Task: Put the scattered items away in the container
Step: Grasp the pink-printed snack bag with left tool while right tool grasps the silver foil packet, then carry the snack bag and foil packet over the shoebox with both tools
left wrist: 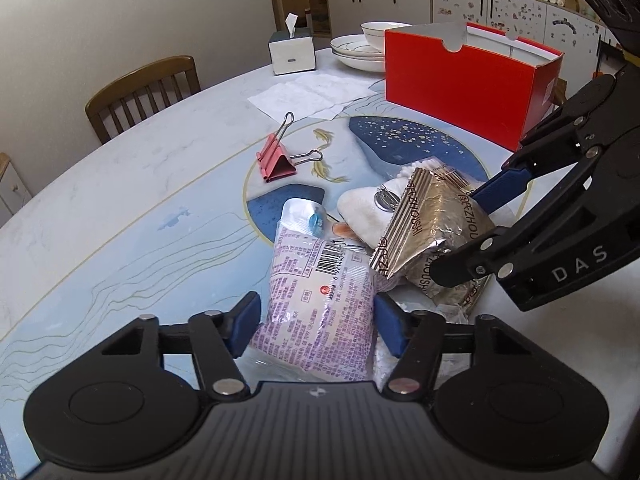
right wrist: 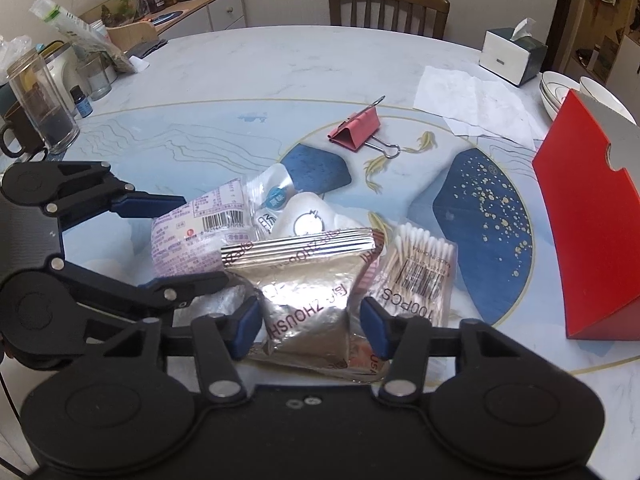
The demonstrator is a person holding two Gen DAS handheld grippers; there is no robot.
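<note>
Now both claws tilt down over the surface [left wrist: 120, 184]: the left claw [left wrist: 316, 324] pinches a purple-printed packet [left wrist: 320, 300], the right claw [right wrist: 310, 330] pinches a silver packet [right wrist: 308, 300]; the red box [left wrist: 472, 80] stands well apart behind them

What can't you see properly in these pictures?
- Inside of the red box: left wrist view, its front wall hides it; right wrist view, the picture edge cuts it off.
- White soft thing: both views, the silver packet and the pink packet cover most of it.
- Cotton swab bag: left wrist view, nearly all behind the silver packet.
- Small print on the pink packet: too tiny to read.
</note>
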